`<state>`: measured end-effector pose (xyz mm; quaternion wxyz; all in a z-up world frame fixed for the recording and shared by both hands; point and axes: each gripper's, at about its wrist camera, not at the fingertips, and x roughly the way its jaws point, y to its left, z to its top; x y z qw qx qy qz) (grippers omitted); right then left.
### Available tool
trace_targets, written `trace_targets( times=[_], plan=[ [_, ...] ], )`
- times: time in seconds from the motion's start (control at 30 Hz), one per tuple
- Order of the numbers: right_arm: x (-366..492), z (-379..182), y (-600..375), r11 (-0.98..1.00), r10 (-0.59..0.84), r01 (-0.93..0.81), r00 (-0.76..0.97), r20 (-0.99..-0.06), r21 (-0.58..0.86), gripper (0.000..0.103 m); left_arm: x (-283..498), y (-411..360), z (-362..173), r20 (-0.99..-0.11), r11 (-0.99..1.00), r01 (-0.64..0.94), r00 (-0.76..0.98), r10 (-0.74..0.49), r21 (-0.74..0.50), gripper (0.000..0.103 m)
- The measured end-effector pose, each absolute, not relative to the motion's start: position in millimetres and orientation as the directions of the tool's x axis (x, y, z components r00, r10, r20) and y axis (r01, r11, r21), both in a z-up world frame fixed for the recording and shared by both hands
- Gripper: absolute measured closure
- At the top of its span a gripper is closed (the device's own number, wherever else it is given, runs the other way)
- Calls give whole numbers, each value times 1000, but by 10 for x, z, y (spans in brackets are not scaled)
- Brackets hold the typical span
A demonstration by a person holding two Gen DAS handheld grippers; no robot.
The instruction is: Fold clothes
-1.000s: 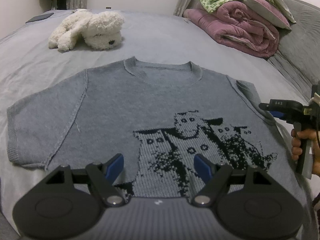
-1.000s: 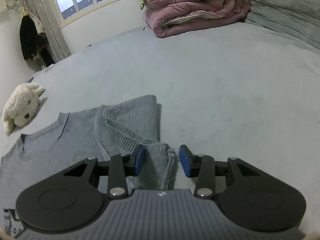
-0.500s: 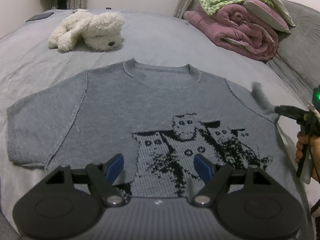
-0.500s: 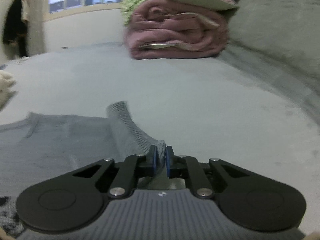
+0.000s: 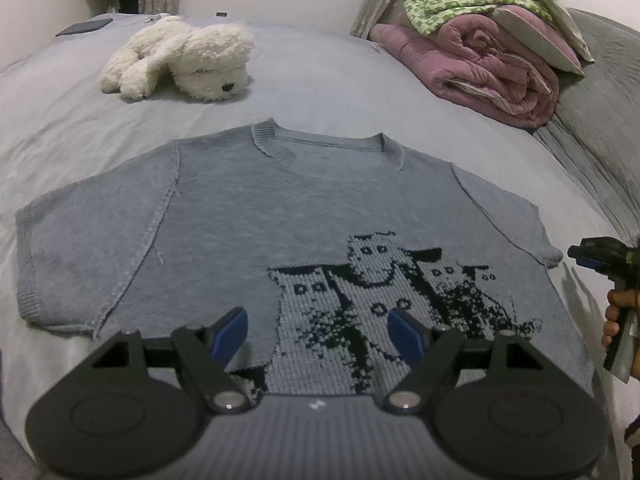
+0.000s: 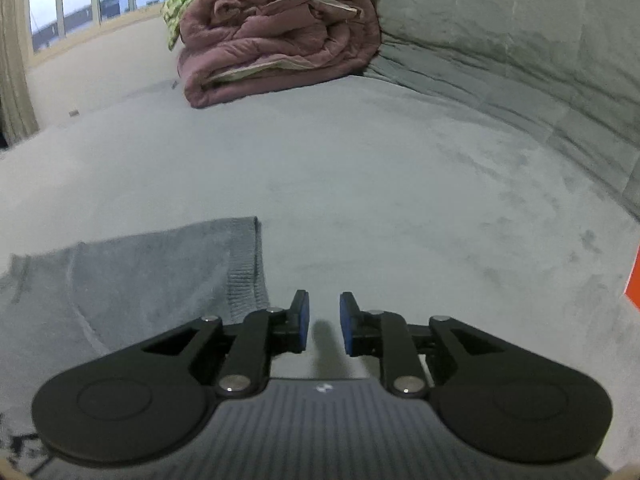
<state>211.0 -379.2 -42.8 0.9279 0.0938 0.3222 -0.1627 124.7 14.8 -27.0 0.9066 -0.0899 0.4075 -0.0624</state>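
The left tool [image 5: 318, 330] hangs with its blue pads wide apart and nothing between them, low over the hem of the grey knit sweater [image 5: 248, 216]. The right tool [image 6: 323, 322] has its pads a little apart, gripping nothing, over bare bed cover just beside the ribbed cuff of the sweater's right sleeve [image 6: 244, 264]; in the left view that tool sits at the far right edge, in a hand [image 5: 616, 312].

The sweater lies face up and spread flat on the bed [image 5: 328, 80], both short sleeves out to the sides, collar pointing away, the dark cat pattern [image 5: 384, 292] toward the near hem. No fold shows in it, so the garment is laid out and smoothed, ready for a fold.

Next, I judge, each tool must close on an edge, the sleeve cuff or the hem corners, catching both knit layers, and carry it across without dragging the body askew.

A white plush dog [image 5: 180, 62] and a rolled pink quilt [image 5: 476, 68] lie well apart from it
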Motion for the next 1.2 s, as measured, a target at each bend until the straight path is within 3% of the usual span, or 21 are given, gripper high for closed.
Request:
trace_targets(
  times=[0.3, 0.43, 0.83, 1.2],
  plan=[
    [2125, -474, -3491, 973, -142, 223, 777, -613, 58, 81, 1264, 142, -297, -734, 978, 35, 656, -178, -206, 25],
    [2155, -598, -3485, 972, -185, 234, 741, -646, -10, 75, 1268, 151, -299, -735, 978, 31, 655, -176, -206, 25],
    [2023, -475, -3642, 952, -149, 288, 732, -665, 104, 67, 1265, 207, -256, -727, 974, 19, 663, -181, -225, 25],
    [1971, -383, -3744, 924, -8, 260, 743, -669, 278, 59, 1252, 255, -216, -721, 968, 10, 666, -193, -250, 24]
  ],
)
